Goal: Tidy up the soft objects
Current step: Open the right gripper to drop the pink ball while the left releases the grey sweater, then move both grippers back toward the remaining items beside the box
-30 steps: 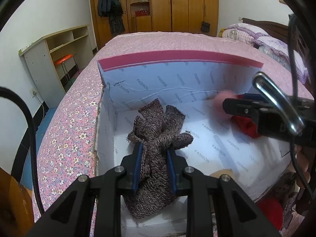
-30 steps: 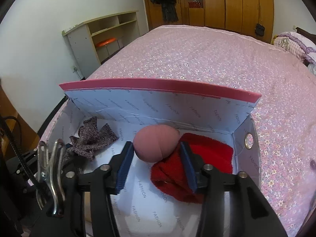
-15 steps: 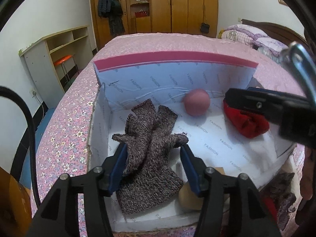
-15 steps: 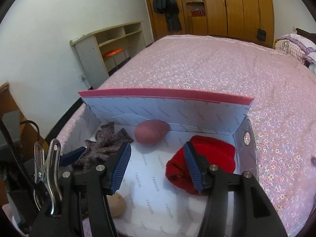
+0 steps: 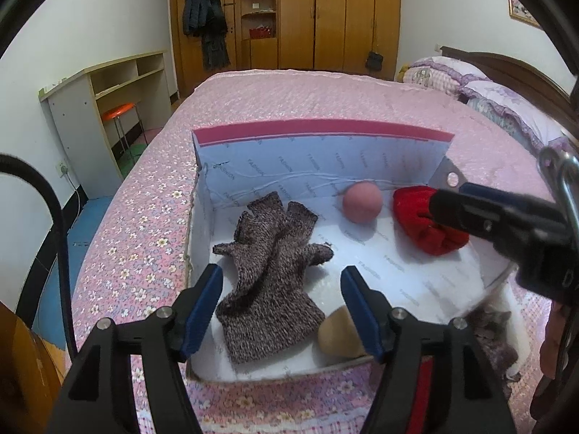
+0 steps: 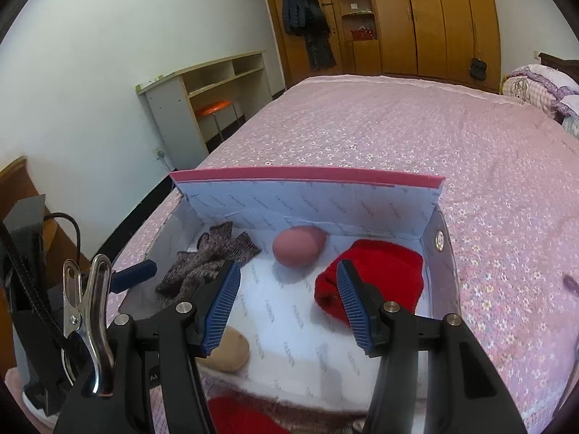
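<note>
An open white box with a pink-edged flap lies on the bed. In it lie grey-brown knitted gloves at the left, a pink ball at the back, a red fuzzy cloth at the right and a tan soft lump at the front. My left gripper is open and empty above the gloves' cuff. My right gripper is open and empty above the box, with the ball, red cloth, gloves and tan lump below it.
The box sits on a pink flowered bedspread. More knitted and red soft things lie in front of the box. A shelf desk with an orange stool stands at the left, wardrobes behind, pillows at the right.
My left gripper opened and let the gloves drop into the box, then drew back. My right gripper released the pink ball at the box's back wall and pulled back and up.
</note>
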Demonstrator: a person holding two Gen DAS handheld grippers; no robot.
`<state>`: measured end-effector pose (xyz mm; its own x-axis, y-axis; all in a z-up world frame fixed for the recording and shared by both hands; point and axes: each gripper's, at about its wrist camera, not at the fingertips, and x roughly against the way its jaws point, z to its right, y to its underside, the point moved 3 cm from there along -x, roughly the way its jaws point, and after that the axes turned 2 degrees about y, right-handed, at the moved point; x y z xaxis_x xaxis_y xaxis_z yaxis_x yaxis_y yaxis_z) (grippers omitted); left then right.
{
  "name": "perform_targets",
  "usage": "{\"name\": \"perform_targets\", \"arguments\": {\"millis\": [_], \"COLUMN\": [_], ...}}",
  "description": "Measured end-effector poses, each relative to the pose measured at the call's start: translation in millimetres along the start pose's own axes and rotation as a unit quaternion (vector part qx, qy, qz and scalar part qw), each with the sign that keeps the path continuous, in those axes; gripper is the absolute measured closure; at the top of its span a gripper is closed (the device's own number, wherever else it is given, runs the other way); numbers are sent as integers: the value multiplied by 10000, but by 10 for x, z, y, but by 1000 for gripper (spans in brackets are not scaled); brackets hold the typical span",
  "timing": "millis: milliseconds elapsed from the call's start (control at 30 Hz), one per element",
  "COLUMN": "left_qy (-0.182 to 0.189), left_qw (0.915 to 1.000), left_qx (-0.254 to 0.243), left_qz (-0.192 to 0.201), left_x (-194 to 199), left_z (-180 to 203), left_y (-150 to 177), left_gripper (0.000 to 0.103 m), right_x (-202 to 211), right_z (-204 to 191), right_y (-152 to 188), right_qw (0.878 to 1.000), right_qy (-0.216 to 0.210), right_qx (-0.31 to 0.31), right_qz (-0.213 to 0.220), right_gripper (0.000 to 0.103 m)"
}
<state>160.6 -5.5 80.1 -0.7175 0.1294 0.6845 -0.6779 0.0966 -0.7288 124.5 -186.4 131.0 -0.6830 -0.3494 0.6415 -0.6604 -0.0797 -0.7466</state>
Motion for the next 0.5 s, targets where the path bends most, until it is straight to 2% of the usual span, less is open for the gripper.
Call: {"name": "perform_targets", "arguments": {"millis": [500], "left_qy": [216], "left_qw": [9997], "left_qx": [-32], "left_qz": [136], "left_x": [479], "left_z": [112], "left_y": [206], "left_gripper": [32], "right_x": [454], "right_z": [41], "right_y": [291], "right_qw": [9999], "right_qy": [-143], "right_qx": [-28], "right_qz": [83], "right_gripper": [46]}}
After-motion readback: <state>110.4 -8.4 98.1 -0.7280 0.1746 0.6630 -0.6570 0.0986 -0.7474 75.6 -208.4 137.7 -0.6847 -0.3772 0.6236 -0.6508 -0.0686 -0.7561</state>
